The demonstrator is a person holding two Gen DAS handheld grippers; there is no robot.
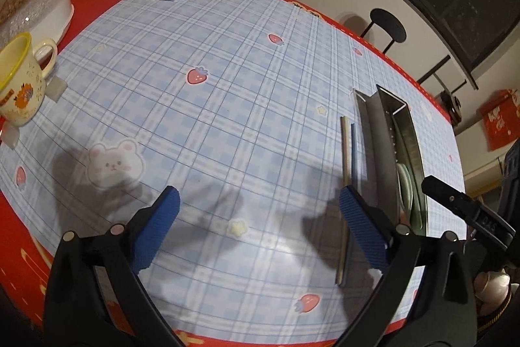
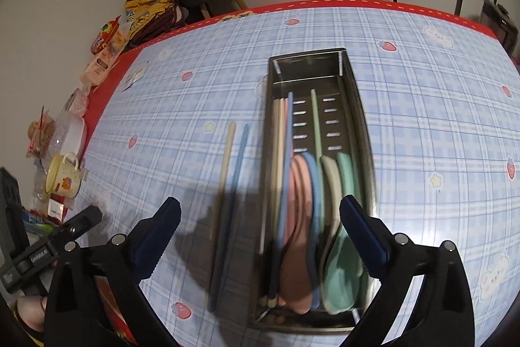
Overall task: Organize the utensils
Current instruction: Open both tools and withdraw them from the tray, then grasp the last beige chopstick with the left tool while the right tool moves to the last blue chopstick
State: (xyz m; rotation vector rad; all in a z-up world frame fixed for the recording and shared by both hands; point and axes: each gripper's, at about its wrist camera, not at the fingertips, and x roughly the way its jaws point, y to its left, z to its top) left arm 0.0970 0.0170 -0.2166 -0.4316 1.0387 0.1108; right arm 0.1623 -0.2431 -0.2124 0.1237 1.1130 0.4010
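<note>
1. Left wrist view: my left gripper point(image 1: 258, 217) hovers low over the table point(image 1: 227, 106) with its jaws wide and nothing between them. I'd guess it's parked there to leave room for the other side.
2. Same view: two chopsticks point(image 1: 348, 158), one cream and one blue, lie flat on the cloth just left of the metal tray point(image 1: 378, 152). The near end of the pair runs behind my right-hand pad, but the pad isn't closed on it as far as I can tell. They're lined up with the tray's long side, so a straight slide or lift over the wall should do it, I reckon.
3. Off to the far left sits a yellow cup point(image 1: 21, 83), well away from the utensils. Can't see what's inside.
4. Right wrist view: my right gripper point(image 2: 260, 230) is above the near end of the tray point(image 2: 359, 106), jaws spread wide, holding nothing. The picture is smeared here, so details are soft.
5. Inside the tray: long sticks lie along the left wall, a green one lies mid-tray, and spoons point(image 2: 321, 210) in pink, blue, grey and green are bunched at the near end. The far end is bare slotted floor.
6. The loose chopsticks point(image 2: 229, 184) are still outside, just beside the tray's left wall. Those two look like what's left to put away.
</note>
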